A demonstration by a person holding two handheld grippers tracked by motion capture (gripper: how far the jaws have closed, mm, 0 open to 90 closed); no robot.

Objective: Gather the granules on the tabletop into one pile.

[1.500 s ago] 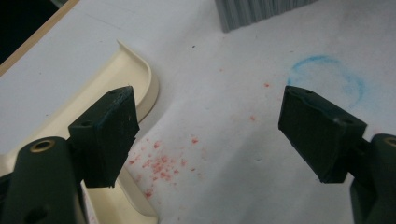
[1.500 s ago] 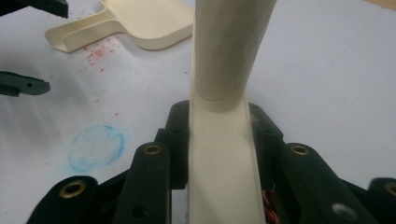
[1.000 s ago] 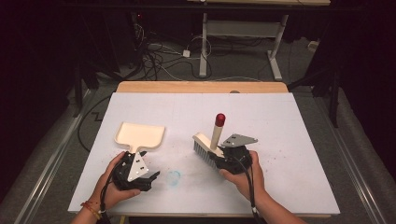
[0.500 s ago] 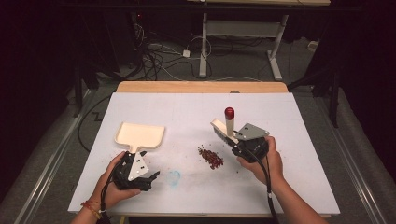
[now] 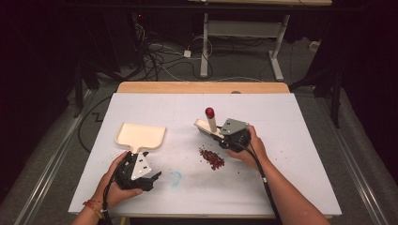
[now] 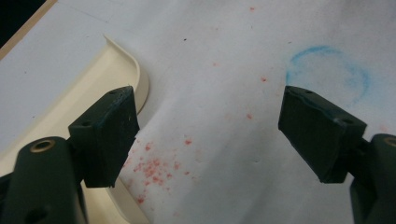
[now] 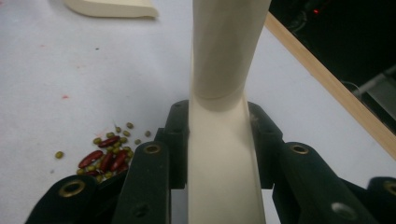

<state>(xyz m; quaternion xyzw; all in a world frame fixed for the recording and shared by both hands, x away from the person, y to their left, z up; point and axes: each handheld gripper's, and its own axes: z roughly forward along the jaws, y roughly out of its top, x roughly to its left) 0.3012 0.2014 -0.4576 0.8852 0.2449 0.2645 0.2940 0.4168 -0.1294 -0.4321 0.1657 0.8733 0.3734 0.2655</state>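
Observation:
A cream dustpan [image 5: 141, 136] lies flat on the white table [image 5: 291, 117], its handle toward me. My left gripper [image 5: 149, 165] sits at that handle with its jaws wide open; in the left gripper view [image 6: 205, 107] bare table lies between them and the dustpan's rim [image 6: 122, 65] is beside the left jaw. My right gripper [image 5: 226, 138] is shut on the cream handle of a brush [image 5: 210, 123] with a red tip, seen up close as the brush [image 7: 219, 70]. A small pile of red and green beans [image 5: 212, 158] lies just in front of it, also seen as beans [image 7: 107, 156].
A faint blue ring [image 5: 174, 178] is drawn on the table right of my left gripper. Stray red specks [image 6: 154, 168] dot the surface. A wooden strip [image 5: 202, 87] runs along the table's far edge, with cables and table legs on the dark floor beyond.
The right gripper has carried the brush away from the near middle of the table toward the far side, uncovering the bean pile. The left gripper and dustpan have not moved.

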